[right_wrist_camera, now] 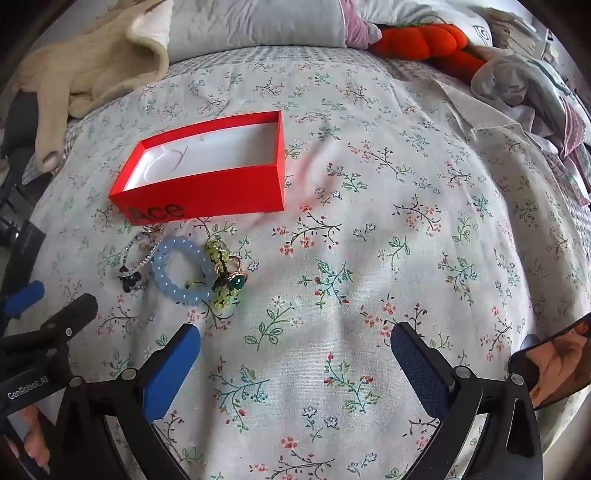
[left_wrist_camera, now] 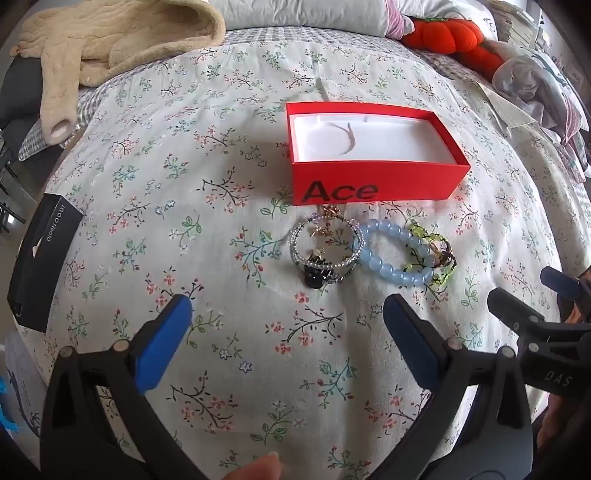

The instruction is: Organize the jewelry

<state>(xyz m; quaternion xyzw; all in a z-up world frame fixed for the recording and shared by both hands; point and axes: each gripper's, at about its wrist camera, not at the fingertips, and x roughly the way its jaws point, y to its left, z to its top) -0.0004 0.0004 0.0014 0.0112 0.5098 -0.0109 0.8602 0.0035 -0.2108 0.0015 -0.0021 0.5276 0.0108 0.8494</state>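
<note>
Both grippers, left (left_wrist_camera: 288, 310) and right (right_wrist_camera: 295, 336), spread wide, holding nothing, over bedspread (left_wrist_camera: 229, 177). Bracelets (left_wrist_camera: 391, 251) clustered just near of red box (left_wrist_camera: 373, 184); black box (left_wrist_camera: 40, 262) far left.

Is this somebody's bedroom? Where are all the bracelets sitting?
Most likely a bedroom. The bracelets lie on a bed with a flowery bedspread, just in front of an open red box. At the far end there is a pillow and an orange plush toy.

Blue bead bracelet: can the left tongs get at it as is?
Probably yes. The left tongs are open, with bare bedspread ahead. The blue bead bracelet touches the silver bracelet and green one, which crowd it.
</note>
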